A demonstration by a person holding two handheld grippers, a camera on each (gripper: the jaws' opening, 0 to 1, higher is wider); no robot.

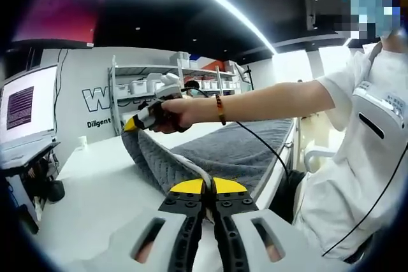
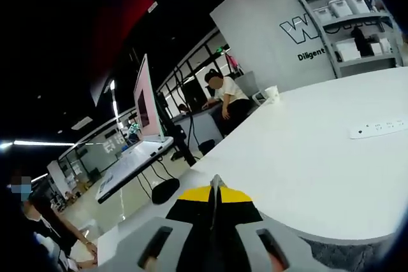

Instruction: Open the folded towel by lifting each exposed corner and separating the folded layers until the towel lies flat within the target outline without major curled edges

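A grey towel (image 1: 223, 151) lies on the white table (image 1: 95, 189), its near edge lifted into a ridge. My left gripper (image 1: 207, 187) sits at the bottom of the left gripper view with its yellow-tipped jaws shut on the towel's pale hem. Farther along the same edge, a person's hand holds my right gripper (image 1: 132, 124), which pinches the raised towel corner. In the right gripper view my right gripper (image 2: 215, 193) is shut with a thin strip of cloth between its tips. A patch of the grey towel (image 2: 347, 254) shows low on the right.
A white power strip (image 2: 379, 129) and a paper cup (image 2: 272, 94) lie on the table (image 2: 306, 164). A monitor (image 1: 25, 106) stands at the left edge and shelves with bins (image 1: 178, 81) at the back. A person (image 2: 224, 97) sits beyond the table. The operator's body (image 1: 357, 157) stands at the right.
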